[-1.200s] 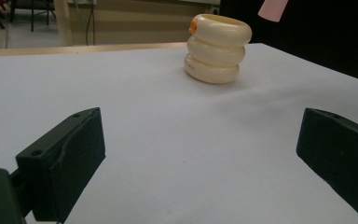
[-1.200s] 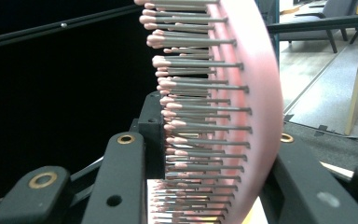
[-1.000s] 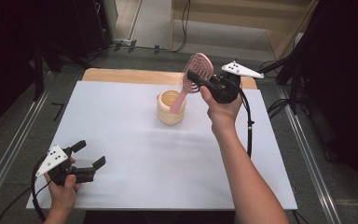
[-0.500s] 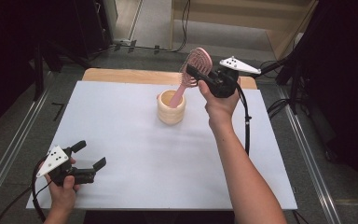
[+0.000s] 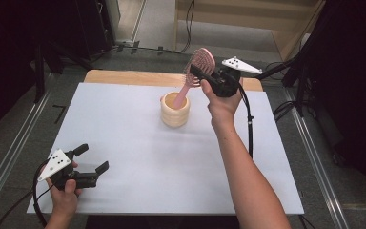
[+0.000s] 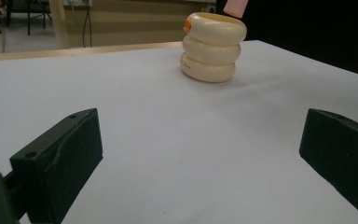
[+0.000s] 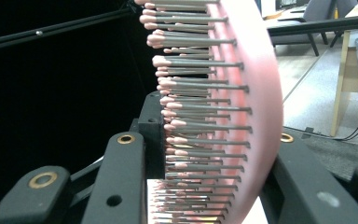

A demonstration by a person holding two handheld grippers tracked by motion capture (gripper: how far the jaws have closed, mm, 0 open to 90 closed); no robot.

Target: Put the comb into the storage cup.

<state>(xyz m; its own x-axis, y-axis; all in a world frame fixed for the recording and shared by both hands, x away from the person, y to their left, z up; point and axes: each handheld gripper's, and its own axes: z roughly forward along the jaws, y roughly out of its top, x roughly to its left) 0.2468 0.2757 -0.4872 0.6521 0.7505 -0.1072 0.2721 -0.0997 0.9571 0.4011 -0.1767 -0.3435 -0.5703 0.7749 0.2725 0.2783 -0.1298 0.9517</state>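
Observation:
A pink hairbrush (image 5: 198, 67) stands tilted with its handle down inside a cream ribbed cup (image 5: 175, 109) near the far middle of the white table (image 5: 124, 124). My right gripper (image 5: 201, 77) is shut on the brush head; in the right gripper view the bristles (image 7: 200, 116) sit between the black jaws. My left gripper (image 5: 91, 160) rests low at the near left corner, jaws wide open with nothing between them. In the left gripper view the cup (image 6: 213, 46) lies far ahead.
A wooden strip (image 5: 124, 76) runs along the table's far edge. Metal rails (image 5: 9, 157) flank both sides of the table. Cables (image 5: 249, 124) trail from the right gripper along the forearm.
The right gripper has shifted the brush slightly leftward and more upright, with the handle staying in the cup. The left gripper has not moved.

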